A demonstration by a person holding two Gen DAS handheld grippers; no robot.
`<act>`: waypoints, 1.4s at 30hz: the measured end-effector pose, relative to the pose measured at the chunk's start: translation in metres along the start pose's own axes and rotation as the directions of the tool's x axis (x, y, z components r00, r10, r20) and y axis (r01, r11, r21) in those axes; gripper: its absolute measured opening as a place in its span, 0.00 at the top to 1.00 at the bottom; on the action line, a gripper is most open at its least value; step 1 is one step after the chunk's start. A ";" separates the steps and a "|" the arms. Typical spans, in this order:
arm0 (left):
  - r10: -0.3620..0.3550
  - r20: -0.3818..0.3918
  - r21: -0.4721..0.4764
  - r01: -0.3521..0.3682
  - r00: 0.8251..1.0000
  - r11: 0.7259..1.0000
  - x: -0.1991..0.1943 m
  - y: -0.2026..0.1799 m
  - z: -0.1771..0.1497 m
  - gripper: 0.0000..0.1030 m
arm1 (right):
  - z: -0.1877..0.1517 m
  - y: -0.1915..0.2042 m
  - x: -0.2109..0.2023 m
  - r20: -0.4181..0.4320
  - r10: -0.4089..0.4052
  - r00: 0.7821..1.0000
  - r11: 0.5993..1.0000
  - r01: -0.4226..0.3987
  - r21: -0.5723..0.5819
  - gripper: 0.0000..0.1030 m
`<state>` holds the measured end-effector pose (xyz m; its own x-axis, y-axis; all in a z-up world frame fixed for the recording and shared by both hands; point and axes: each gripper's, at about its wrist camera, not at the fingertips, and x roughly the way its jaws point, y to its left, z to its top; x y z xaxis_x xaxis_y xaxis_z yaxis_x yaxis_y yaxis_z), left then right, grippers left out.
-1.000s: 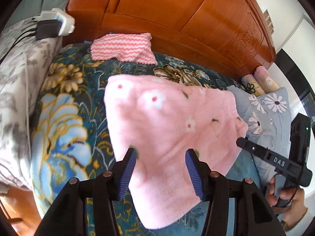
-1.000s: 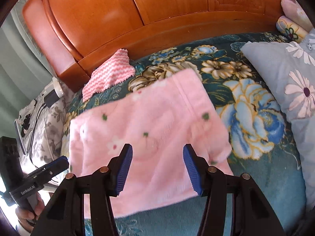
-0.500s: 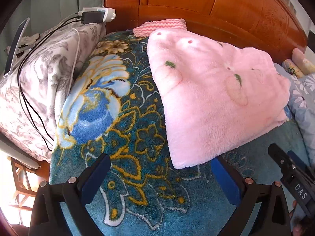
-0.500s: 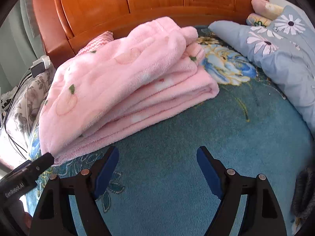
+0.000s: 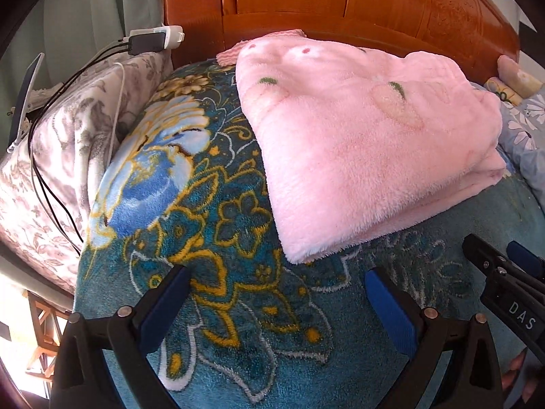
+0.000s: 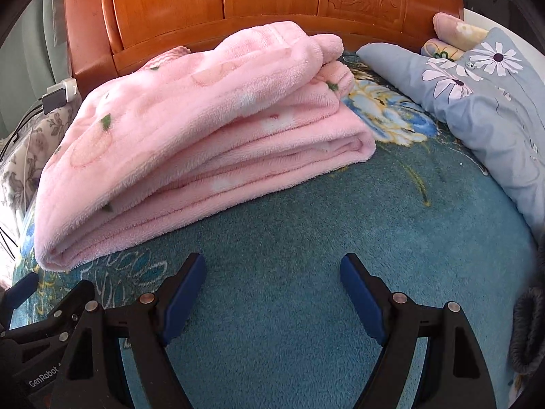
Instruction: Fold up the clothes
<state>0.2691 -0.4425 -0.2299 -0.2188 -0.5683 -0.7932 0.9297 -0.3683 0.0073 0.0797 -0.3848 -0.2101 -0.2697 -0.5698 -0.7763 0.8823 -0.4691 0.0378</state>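
Observation:
A pink fleece garment (image 5: 357, 143) lies folded in several layers on the teal floral blanket (image 5: 190, 204), near the wooden headboard. It also shows in the right wrist view (image 6: 190, 129) as a stacked pile. My left gripper (image 5: 277, 293) is open and empty, a short way in front of the pile's near corner. My right gripper (image 6: 272, 283) is open and empty over the bare blanket (image 6: 306, 238), in front of the pile. The right gripper's body also shows at the right edge of the left wrist view (image 5: 504, 286).
A wooden headboard (image 6: 238, 0) stands behind. A pink striped cloth (image 5: 228, 55) peeks out behind the pile. A grey flowered pillow (image 6: 483, 102) lies at the right. A floral pillow (image 5: 68, 129) with cables and a charger (image 5: 153, 39) lies at the left.
Both grippers have let go of the pink garment, opened wide and drawn back. The garment has dropped onto the blanket as a folded pile.

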 end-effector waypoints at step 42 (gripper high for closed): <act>0.016 0.002 0.011 -0.016 1.000 1.000 -0.002 -0.008 -0.014 0.00 | -0.027 0.008 -0.017 -0.034 0.001 0.999 0.999 -0.002 -0.033 0.00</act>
<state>0.2658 -0.4280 -0.2372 -0.2042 -0.5756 -0.7918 0.9297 -0.3672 0.0272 0.1022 -0.3604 -0.2135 -0.2557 -0.5473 -0.7969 0.8951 -0.4455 0.0188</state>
